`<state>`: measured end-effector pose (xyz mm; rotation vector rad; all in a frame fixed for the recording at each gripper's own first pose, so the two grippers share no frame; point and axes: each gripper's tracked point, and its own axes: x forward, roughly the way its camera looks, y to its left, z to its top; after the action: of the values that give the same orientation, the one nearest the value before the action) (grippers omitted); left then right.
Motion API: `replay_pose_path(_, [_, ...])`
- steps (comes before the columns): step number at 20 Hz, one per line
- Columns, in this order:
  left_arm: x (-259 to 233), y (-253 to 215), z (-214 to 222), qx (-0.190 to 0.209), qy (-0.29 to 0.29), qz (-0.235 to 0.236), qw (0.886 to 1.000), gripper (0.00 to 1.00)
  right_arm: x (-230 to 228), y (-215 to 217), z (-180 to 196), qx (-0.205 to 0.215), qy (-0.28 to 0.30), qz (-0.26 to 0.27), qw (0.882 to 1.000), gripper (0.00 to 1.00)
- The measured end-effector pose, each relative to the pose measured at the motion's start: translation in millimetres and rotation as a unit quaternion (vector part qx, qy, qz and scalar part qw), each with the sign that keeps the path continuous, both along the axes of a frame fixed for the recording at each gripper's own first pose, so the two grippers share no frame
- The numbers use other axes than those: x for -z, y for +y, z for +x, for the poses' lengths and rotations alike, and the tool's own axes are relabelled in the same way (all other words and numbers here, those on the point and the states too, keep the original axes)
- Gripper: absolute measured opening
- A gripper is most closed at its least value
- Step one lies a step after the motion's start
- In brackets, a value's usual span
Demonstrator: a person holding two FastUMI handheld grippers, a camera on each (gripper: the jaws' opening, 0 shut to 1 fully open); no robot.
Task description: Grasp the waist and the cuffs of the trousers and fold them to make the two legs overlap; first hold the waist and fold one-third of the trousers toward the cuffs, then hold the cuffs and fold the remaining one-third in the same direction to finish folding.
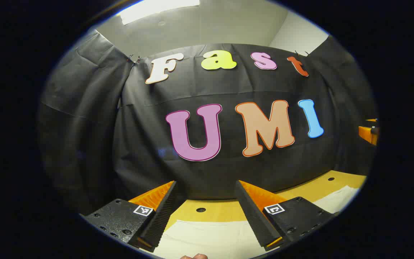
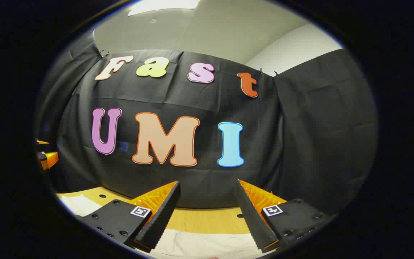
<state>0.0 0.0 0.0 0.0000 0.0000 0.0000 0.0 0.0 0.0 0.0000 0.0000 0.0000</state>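
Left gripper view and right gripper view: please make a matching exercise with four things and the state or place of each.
Things:
1. left claw
2. right claw
3. trousers
4. table

States or places:
A. pale cloth lying flat under the claws
B. yellow surface with small round holes
C. open, seen at the edge of the right gripper view
D. open, above the table's right part

Pairs: 1-C, 2-D, 3-A, 4-B

Black cloth wall (image 1: 84, 118), wooden table (image 2: 207, 219), ceiling light (image 1: 156, 9).

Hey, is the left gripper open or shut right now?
Open: the left gripper shows a wide gap between its fingers, nothing held, pale trousers below.
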Motion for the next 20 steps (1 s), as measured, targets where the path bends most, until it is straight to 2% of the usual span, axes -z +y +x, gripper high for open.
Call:
replay_pose_path(3, [-9.4,15.0,-2.4,-0.006,-0.015,0.030,0.999,0.96,-6.8,-0.4,1.4,-0.004,-0.009,-0.010,1.000,0.97])
replay_pose_path(4, [-11.8,20.9,-2.5,-0.013,-0.018,0.034,0.999,0.99,-8.2,-0.4,2.1,-0.005,-0.009,-0.014,1.000,0.97])
replay_pose_path(8, [-4.4,29.6,-6.2,-0.037,-0.009,0.018,0.999,0.96,-8.3,3.6,4.5,-0.011,-0.007,-0.006,1.000,0.97])
replay_pose_path(15, [10.1,31.3,-13.7,-0.029,0.005,0.024,0.999,0.96,-2.5,14.7,-2.2,-0.028,-0.004,-0.018,0.999,0.97])
replay_pose_path(20, [23.7,36.0,-20.1,-0.010,0.016,0.068,0.998,0.96,7.5,18.7,-7.1,-0.034,0.009,-0.016,0.999,0.97])
